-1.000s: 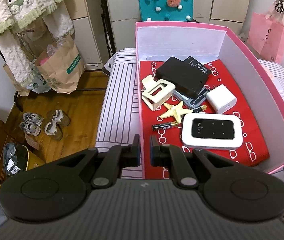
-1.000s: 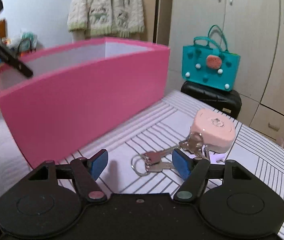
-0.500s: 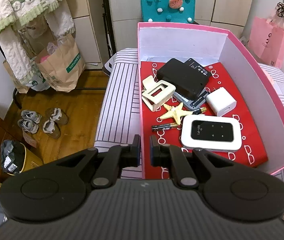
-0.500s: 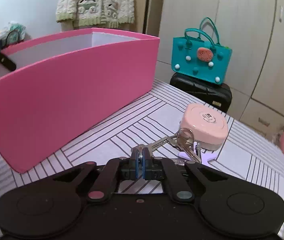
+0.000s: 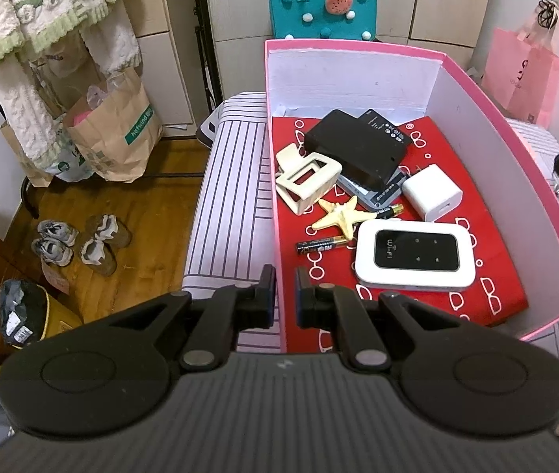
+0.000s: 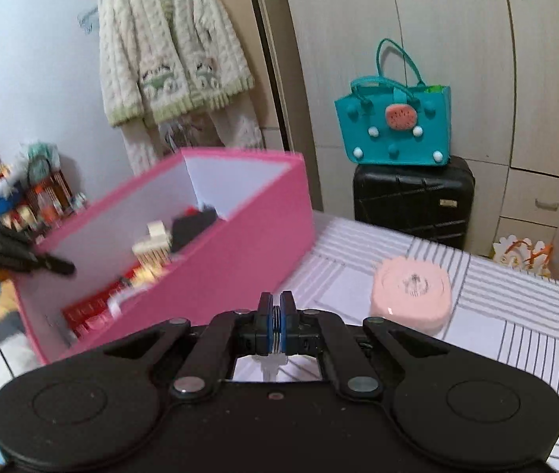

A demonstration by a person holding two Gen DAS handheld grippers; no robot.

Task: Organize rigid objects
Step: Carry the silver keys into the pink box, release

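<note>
Here, the right tool (image 6: pixel 276 317) was clamped on the key ring (image 6: pixel 276 329), a thin metal loop pinched edge-on between its blue pads, with the keys hanging unseen beneath. Stiff, light and slick, such a ring would likely pivot or slip unless held squarely. The left tool (image 5: pixel 284 289) was closed on the near wall of the pink box (image 5: pixel 488 126), steadying it. A pale pink round case (image 6: pixel 411 295) lay apart on the striped bed (image 6: pixel 515 339).
</note>
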